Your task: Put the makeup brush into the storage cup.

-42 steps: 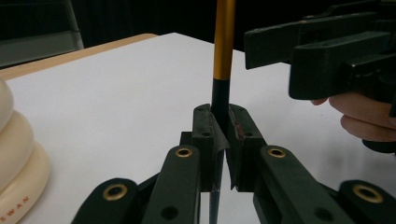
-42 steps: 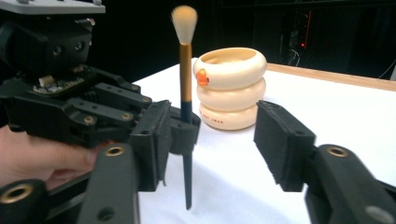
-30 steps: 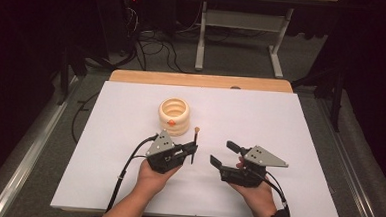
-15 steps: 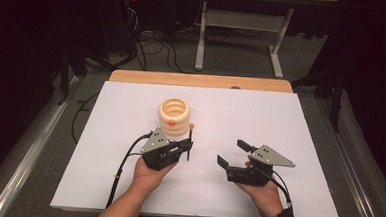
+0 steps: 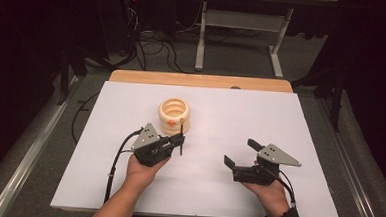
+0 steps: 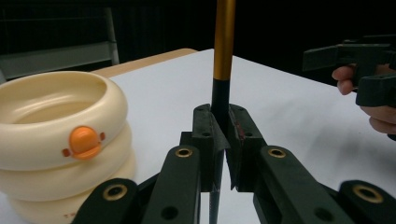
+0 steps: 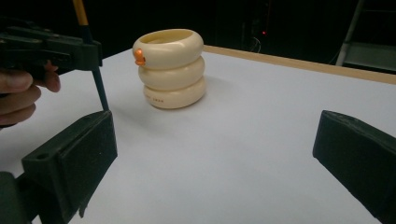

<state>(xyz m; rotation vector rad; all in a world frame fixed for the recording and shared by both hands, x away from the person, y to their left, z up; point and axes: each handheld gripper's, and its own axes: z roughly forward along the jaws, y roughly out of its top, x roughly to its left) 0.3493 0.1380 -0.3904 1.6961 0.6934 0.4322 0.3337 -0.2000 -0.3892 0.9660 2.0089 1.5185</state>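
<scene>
The left gripper (image 5: pixel 178 144) sits a little left of the table's middle, and its jaws pinch a thin pen (image 6: pixel 223 56) upright between the pads (image 6: pixel 207 135). The pen's lower part is black, its upper part orange-gold. From above, its top stands right in front of the cream holder (image 5: pixel 174 115), at about six o'clock of that pot and just beside its wall; I cannot tell whether the two touch. In the left gripper view the holder (image 6: pixel 56 140) lies at nine o'clock of the pen, close by.

The holder is a stack of three cream rings with an open top, and a small orange duck bill (image 7: pixel 138 58) marks its upper ring. It stands on the white table (image 5: pixel 280 123) at about eleven o'clock from the table's middle.

The right gripper (image 5: pixel 238 153) rests at about three o'clock of the left one, well apart. Its jaws have just been opening and now stand spread wide with nothing between them. In the right gripper view the holder (image 7: pixel 173 70) stands ahead, and the pen's black tip (image 7: pixel 100 93) points down near the table at ten o'clock.
</scene>
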